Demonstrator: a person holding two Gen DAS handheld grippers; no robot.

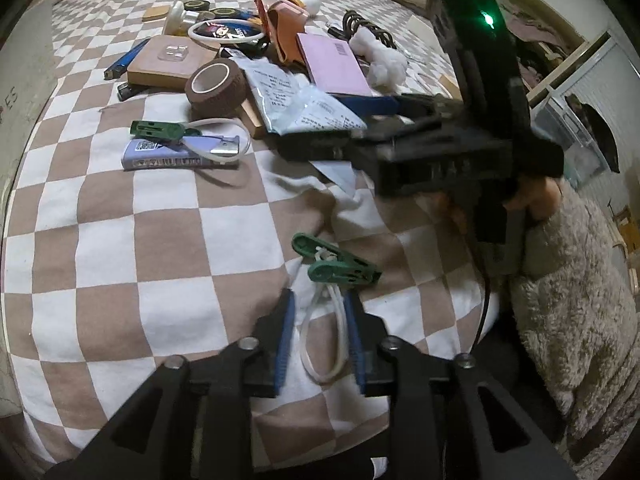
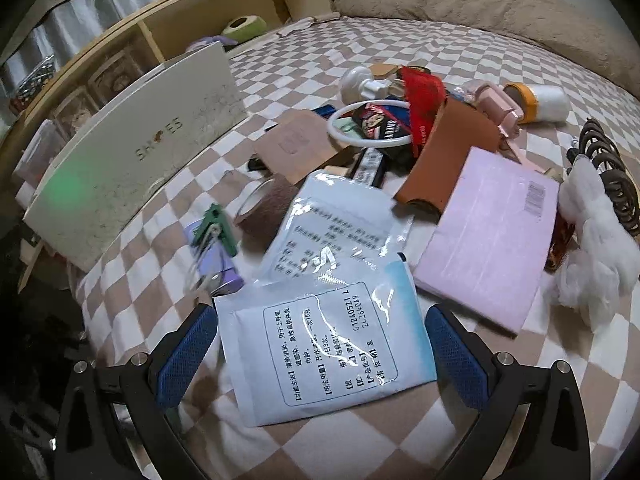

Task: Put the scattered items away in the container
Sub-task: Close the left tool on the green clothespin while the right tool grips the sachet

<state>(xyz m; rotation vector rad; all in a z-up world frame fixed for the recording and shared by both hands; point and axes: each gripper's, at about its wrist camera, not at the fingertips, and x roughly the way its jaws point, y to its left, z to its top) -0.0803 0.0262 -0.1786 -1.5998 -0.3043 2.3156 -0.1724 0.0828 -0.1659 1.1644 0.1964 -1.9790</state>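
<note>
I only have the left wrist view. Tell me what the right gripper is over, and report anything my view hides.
Observer: The right gripper is open, its blue pads either side of a white medicine sachet with printed text.
Operator: Say where the container is.
Observer: A white shoe box stands on edge at the left of the pile; your view shows only a sliver of it.
Operator: Name what lies beyond the sachet.
Observer: A second sachet lies behind it, overlapped by the first, with a pink box to its right.
Operator: Report past the shoe box.
Observer: A wooden shelf runs behind it, with a green tape roll in one compartment.
</note>
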